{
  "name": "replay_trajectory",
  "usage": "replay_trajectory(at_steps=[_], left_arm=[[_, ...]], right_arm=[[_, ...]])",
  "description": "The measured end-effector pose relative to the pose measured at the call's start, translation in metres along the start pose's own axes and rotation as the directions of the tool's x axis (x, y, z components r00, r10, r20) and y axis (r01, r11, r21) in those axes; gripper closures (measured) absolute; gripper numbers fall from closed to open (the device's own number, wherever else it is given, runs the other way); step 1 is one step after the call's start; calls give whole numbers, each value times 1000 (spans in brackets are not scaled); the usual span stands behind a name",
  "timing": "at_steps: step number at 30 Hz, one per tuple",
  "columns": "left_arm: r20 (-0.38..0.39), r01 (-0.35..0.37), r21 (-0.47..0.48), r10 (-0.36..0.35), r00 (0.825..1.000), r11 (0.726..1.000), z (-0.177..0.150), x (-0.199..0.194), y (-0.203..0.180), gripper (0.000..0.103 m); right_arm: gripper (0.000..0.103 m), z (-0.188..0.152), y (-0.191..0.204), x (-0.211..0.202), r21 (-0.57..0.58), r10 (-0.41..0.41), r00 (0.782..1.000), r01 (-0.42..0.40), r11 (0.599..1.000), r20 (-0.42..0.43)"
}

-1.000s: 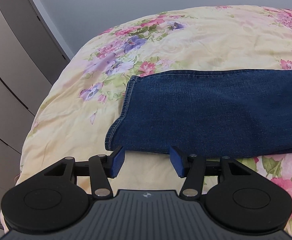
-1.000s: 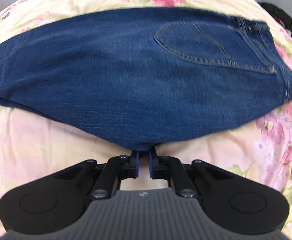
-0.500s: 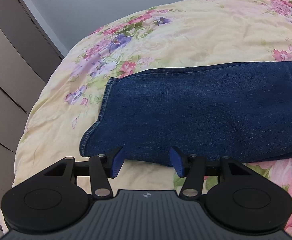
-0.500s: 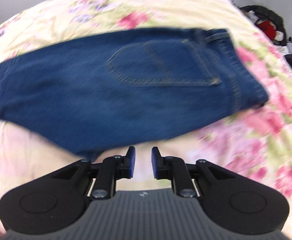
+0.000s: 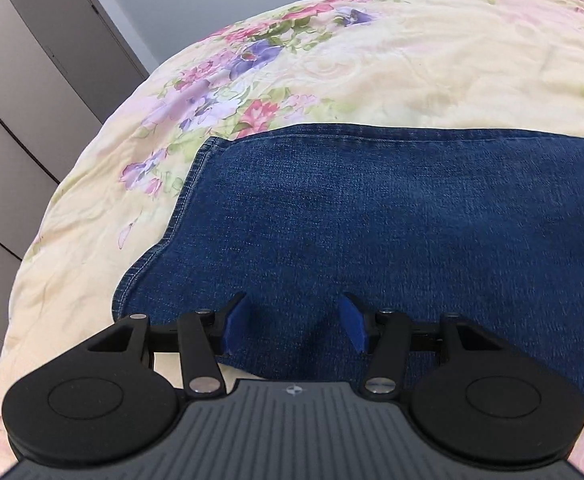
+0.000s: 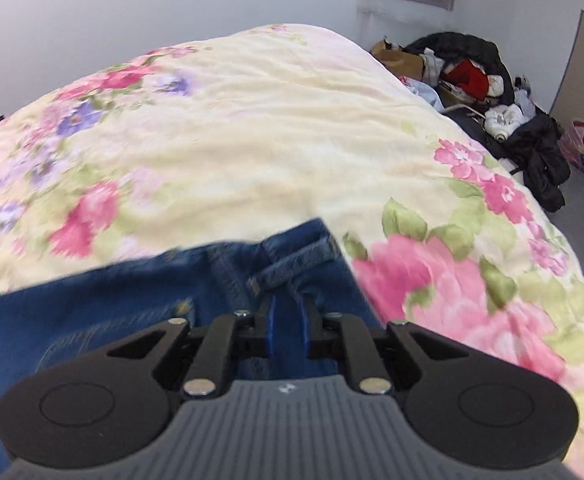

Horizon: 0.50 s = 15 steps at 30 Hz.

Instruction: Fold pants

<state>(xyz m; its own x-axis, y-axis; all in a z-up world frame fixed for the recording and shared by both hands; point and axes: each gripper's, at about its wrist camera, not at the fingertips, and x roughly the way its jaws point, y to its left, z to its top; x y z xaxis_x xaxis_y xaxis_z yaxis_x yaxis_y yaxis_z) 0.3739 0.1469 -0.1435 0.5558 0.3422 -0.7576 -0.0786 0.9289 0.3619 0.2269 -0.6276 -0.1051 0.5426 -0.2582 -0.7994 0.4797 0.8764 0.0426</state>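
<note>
1. Low in the left wrist view, the left gripper (image 5: 294, 326) sits with jaws wide apart, its blue pads (image 5: 235, 328) over the near edge of the pants (image 5: 372, 232).
2. Low centre in the right wrist view, the right gripper (image 6: 287, 320) has a narrow gap between its jaws, denim lying in it; whether it pinches, cannot tell.
3. Pants hem lies at frame left in the left view; the waistband (image 6: 296, 258) sits mid-frame in the right view.
4. Pants lie flat on a floral bedspread (image 5: 412, 60).
5. Clothes pile (image 6: 492, 92), upper right of the right view.
</note>
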Motion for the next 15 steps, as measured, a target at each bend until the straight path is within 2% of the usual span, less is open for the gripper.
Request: replay_trajectory(at_steps=[3, 7, 11, 15], left_arm=[[1, 8, -19, -8, 1000, 1000, 1, 4, 4, 38], [-2, 17, -37, -17, 1000, 999, 3, 6, 6, 35], [3, 34, -43, -34, 999, 998, 2, 0, 12, 35], [4, 63, -133, -63, 998, 989, -3, -16, 40, 35]], right_arm=[[98, 8, -9, 38, 45, 1, 999, 1, 999, -40], [98, 8, -11, 63, 80, 12, 998, -7, 997, -59], [98, 8, -2, 61, 34, -31, 997, 33, 999, -70], [97, 6, 11, 36, -48, -85, 996, 84, 995, -17]])
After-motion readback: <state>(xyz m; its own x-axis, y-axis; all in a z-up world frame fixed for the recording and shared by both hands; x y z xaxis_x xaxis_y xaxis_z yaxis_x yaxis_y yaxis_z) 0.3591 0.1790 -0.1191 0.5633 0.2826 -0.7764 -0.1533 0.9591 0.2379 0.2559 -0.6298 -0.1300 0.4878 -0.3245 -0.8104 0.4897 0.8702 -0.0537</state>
